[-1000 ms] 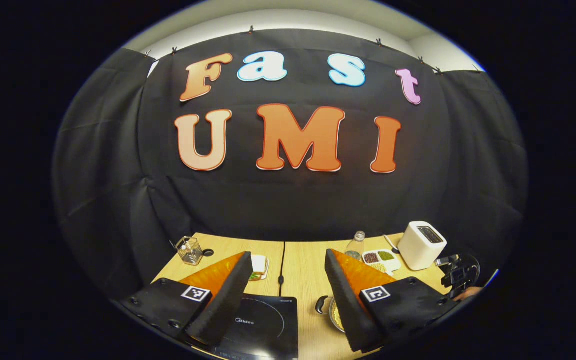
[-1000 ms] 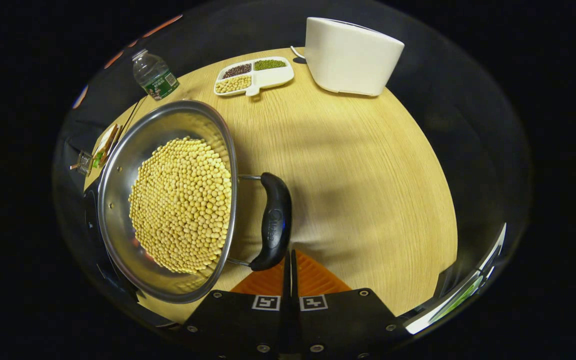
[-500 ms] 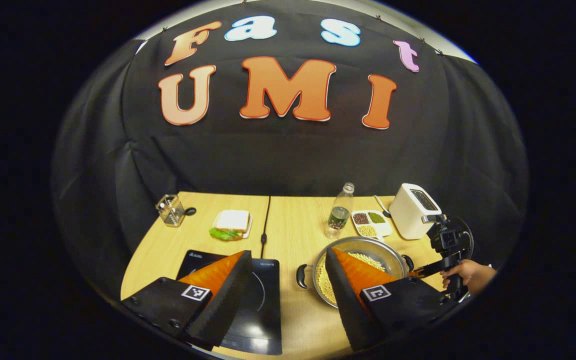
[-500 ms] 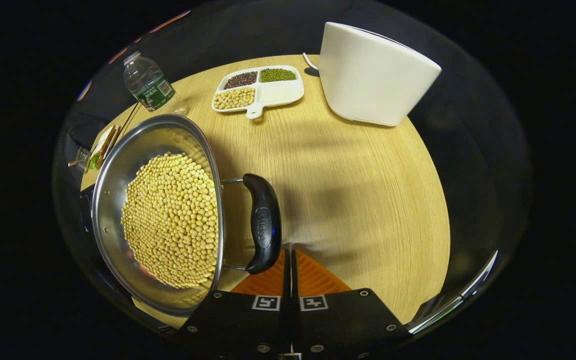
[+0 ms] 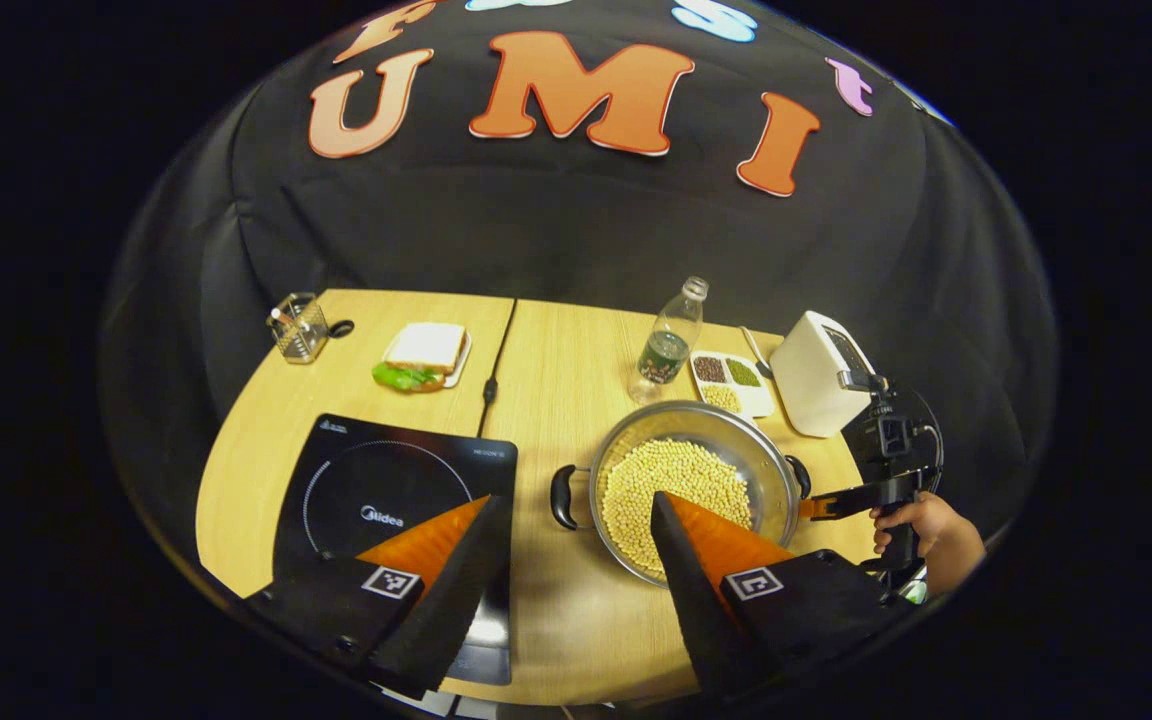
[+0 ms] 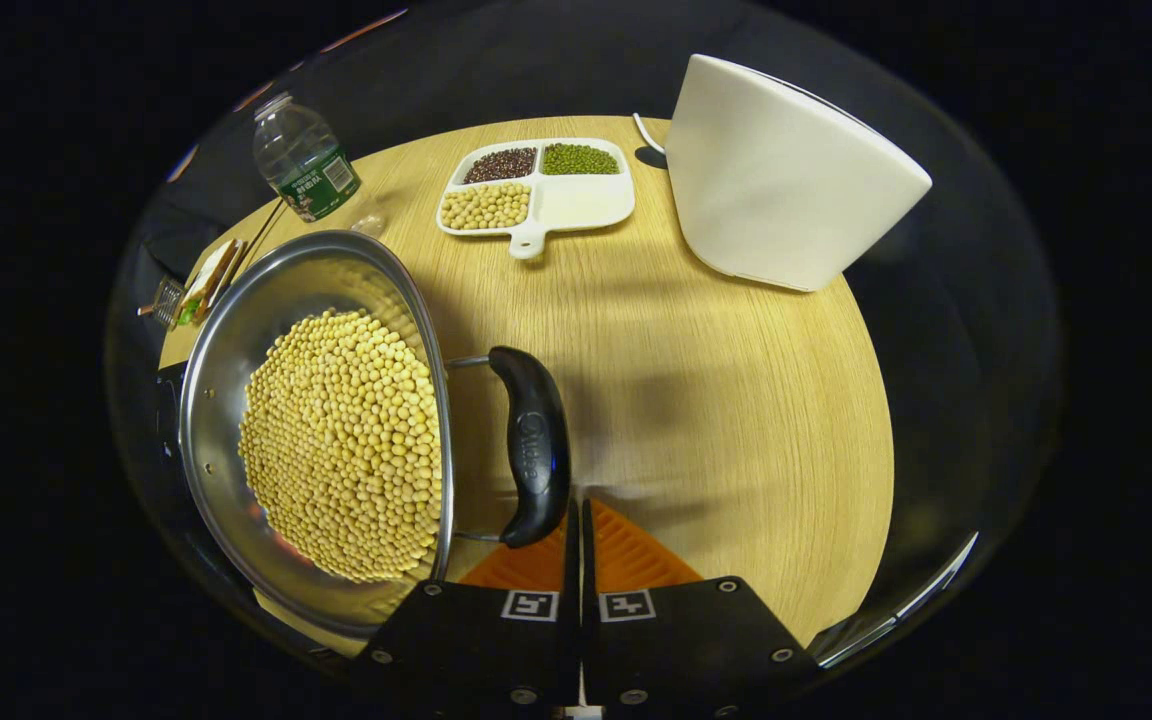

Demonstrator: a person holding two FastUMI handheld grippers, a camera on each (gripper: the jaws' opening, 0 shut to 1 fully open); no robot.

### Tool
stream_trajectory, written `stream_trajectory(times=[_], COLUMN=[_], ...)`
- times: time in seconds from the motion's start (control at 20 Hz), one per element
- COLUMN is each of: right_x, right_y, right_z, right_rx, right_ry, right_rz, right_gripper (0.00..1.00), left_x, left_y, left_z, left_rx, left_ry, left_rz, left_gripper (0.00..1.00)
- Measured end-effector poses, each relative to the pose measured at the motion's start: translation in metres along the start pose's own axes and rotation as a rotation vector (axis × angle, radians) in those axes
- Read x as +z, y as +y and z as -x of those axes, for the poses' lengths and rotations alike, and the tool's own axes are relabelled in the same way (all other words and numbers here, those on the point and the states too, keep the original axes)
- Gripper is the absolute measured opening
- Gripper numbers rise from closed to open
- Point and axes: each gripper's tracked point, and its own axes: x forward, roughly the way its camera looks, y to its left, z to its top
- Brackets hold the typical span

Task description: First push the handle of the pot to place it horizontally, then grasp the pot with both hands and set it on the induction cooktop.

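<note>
A steel pot [image 5: 691, 480] full of yellow beans stands on the wooden table, right of the black induction cooktop [image 5: 386, 495]. Its two black side handles [image 5: 563, 497] point left and right in the left gripper view. In the right gripper view the pot [image 6: 321, 420] lies at the left, and its near handle [image 6: 534, 445] sits just ahead of my right gripper [image 6: 576, 515], which is shut and empty, its tips beside the handle's lower end. My left gripper [image 5: 571, 515] hangs open above the table between cooktop and pot. The right gripper [image 5: 841, 500] also appears there, held by a hand.
A white toaster [image 6: 786, 175], a divided dish of beans [image 6: 536, 185] and a water bottle [image 6: 306, 160] stand behind the pot. A sandwich plate [image 5: 423, 352] and a wire holder [image 5: 298, 325] sit at the table's far left. A cable [image 5: 494, 350] runs down the middle.
The left gripper's camera has tilted down, bringing the whole table, cooktop and pot into view. The right gripper has edged forward and the pot's handle has turned slightly.
</note>
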Motion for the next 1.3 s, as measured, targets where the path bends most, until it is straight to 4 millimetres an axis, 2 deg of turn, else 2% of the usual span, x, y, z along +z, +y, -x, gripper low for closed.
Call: stream_trajectory(times=[0.1, 0.2, 0.3, 0.35, 0.4, 0.45, 0.55, 0.65, 0.75, 0.85, 0.9, 1.2, 1.25, 1.3], right_x=[0.001, 0.008, 0.017, 0.021, 0.025, 0.030, 0.041, 0.053, 0.056, 0.059, 0.062, 0.065, 0.065, 0.066], right_y=[-0.011, -0.014, -0.009, -0.007, -0.004, -0.001, 0.006, 0.013, 0.017, 0.019, 0.020, 0.026, 0.027, 0.029], right_z=[0.010, 0.023, 0.034, 0.035, 0.038, 0.040, 0.043, 0.041, 0.033, 0.024, 0.020, 0.003, 0.000, -0.006], right_rx=[-0.010, 0.027, 0.078, 0.091, 0.098, 0.102, 0.116, 0.131, 0.126, 0.111, 0.104, 0.070, 0.064, 0.056], right_ry=[-0.023, -0.065, -0.108, -0.123, -0.140, -0.164, -0.207, -0.245, -0.257, -0.262, -0.266, -0.261, -0.260, -0.263], right_rz=[-0.015, -0.077, -0.128, -0.136, -0.138, -0.132, -0.122, -0.126, -0.125, -0.109, -0.096, -0.030, -0.019, -0.010], right_gripper=[0.02, 0.08, 0.23, 0.36, 0.38, 0.57, 0.70, 0.75, 0.85, 0.87, 0.87, 0.88, 0.87, 0.87], left_x=[-0.007, -0.017, -0.023, -0.027, -0.029, -0.032, -0.037, -0.041, -0.045, -0.052, -0.057, -0.074, -0.077, -0.077], left_y=[-0.007, -0.014, -0.019, -0.020, -0.021, -0.021, -0.020, -0.014, -0.004, -0.001, 0.002, 0.002, 0.001, 0.001], left_z=[-0.018, -0.038, -0.056, -0.064, -0.073, -0.081, -0.094, -0.110, -0.125, -0.139, -0.145, -0.172, -0.174, -0.176], left_rx=[-0.026, -0.044, -0.054, -0.052, -0.052, -0.044, -0.021, 0.006, 0.049, 0.060, 0.062, 0.047, 0.045, 0.053], left_ry=[0.043, 0.075, 0.094, 0.103, 0.109, 0.115, 0.105, 0.096, 0.089, 0.088, 0.098, 0.108, 0.112, 0.105], left_rz=[0.022, 0.025, 0.000, -0.016, -0.030, -0.041, -0.060, -0.066, -0.072, -0.069, -0.066, -0.033, -0.032, -0.036], left_gripper=[0.95, 0.98, 0.95, 0.99, 0.99, 0.99, 0.96, 0.99, 0.92, 0.99, 0.96, 0.94, 0.97, 0.93])
